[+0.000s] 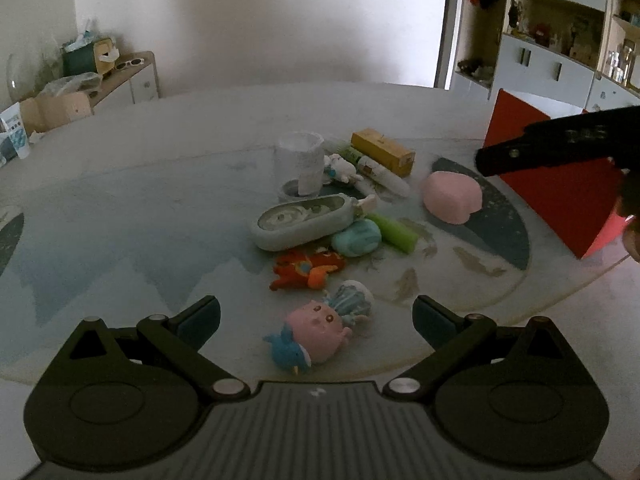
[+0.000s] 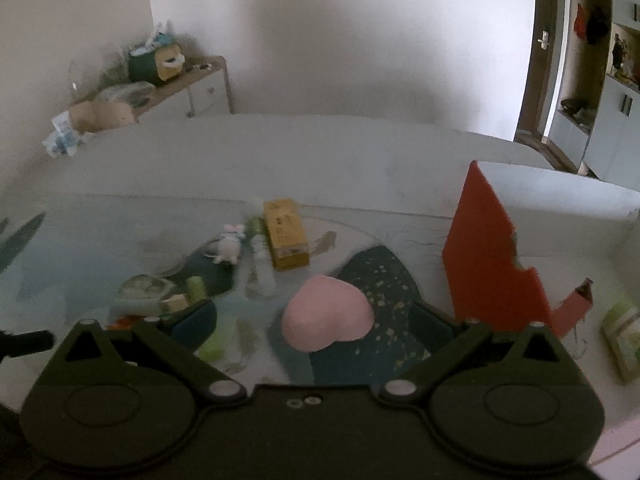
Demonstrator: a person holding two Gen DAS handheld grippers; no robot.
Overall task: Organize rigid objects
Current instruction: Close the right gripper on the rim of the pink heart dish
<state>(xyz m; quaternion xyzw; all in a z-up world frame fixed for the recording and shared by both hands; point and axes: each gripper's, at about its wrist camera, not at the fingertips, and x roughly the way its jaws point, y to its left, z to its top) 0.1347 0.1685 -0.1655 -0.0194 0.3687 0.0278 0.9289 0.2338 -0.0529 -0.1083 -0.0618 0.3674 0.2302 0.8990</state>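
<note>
Toys [image 1: 316, 334] and a pink heart box [image 2: 326, 316] lie on the desk [image 1: 140, 184] beyond both grippers' spread, empty fingers [image 1: 200, 316].

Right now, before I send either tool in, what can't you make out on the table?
- Red box interior: both views show only its outer walls.
- Yellow carton print: blurred in right wrist, too small in left.
- Green-and-white pack: cut by the right wrist edge.
- Orange toy: hidden behind the right tool's finger.
</note>
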